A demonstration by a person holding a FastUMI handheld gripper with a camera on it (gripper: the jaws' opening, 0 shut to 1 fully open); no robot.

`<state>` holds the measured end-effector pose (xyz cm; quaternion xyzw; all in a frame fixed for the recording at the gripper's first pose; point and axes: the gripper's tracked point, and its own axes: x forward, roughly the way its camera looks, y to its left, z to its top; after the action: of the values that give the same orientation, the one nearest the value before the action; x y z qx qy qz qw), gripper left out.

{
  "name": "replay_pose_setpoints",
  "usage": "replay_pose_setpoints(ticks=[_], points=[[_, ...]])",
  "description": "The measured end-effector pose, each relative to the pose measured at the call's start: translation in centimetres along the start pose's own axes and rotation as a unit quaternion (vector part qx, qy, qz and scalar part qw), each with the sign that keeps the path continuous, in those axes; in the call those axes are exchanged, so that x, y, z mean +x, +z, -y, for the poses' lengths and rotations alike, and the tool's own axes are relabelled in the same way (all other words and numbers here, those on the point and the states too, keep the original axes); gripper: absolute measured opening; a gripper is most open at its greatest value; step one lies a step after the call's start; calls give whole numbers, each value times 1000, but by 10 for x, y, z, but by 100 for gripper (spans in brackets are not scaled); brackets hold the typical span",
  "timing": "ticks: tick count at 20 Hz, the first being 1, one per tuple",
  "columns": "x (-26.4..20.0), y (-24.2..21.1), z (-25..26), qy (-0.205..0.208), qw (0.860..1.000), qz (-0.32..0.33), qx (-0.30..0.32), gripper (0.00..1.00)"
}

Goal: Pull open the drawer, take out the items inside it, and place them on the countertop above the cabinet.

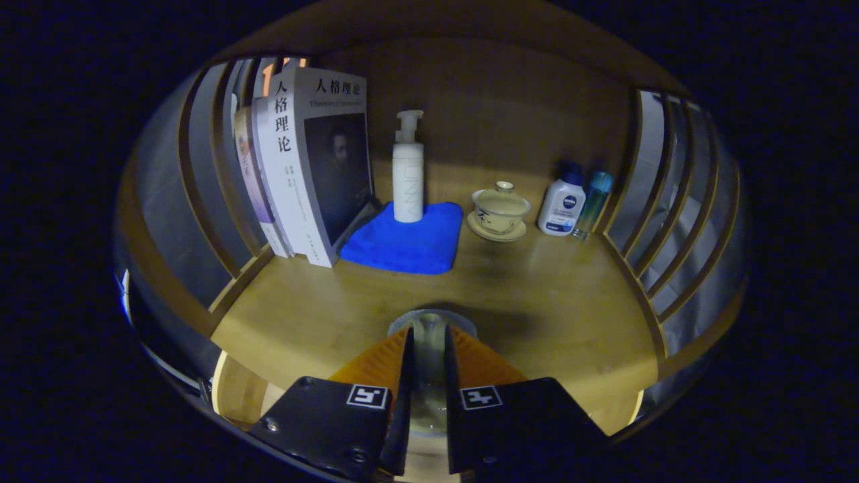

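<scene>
1. We see the gripper point(427, 349) with its fingers drawn close on a clear glass item point(430, 365) that stands between them; both fingers appear to press its sides.
2. The glass item sits at the near edge of the wooden countertop point(550, 315), its rounded top rising just ahead of the fingertips.
3. Ahead of the fingers we find a broad bare stretch of countertop, reaching to the blue cloth point(406, 240).
4. On the cloth stands a white pump bottle point(408, 171), upright, near the wooden back wall point(510, 114).
5. Left of the cloth, books point(302, 161) lean against the slatted left side point(208, 188); the front book touches the cloth's corner.
6. Right of the cloth, just apart from it, a lidded tea bowl on a saucer point(500, 211) rests.
7. Further right, a small white bottle point(562, 204) and a slim teal bottle point(593, 201) stand just beside each other, close to the slatted right side point(661, 221).
8. We cannot tell where the drawer is.
</scene>
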<state>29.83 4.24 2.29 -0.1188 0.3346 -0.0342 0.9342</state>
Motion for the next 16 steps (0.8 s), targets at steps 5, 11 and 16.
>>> replay_pose_setpoints(ticks=[5,11,16], points=[[-3,-4,-7,14,1000,18,3,51],[-8,-5,-6,20,999,33,25,60],[-10,1,0,15,998,50,29,62]])
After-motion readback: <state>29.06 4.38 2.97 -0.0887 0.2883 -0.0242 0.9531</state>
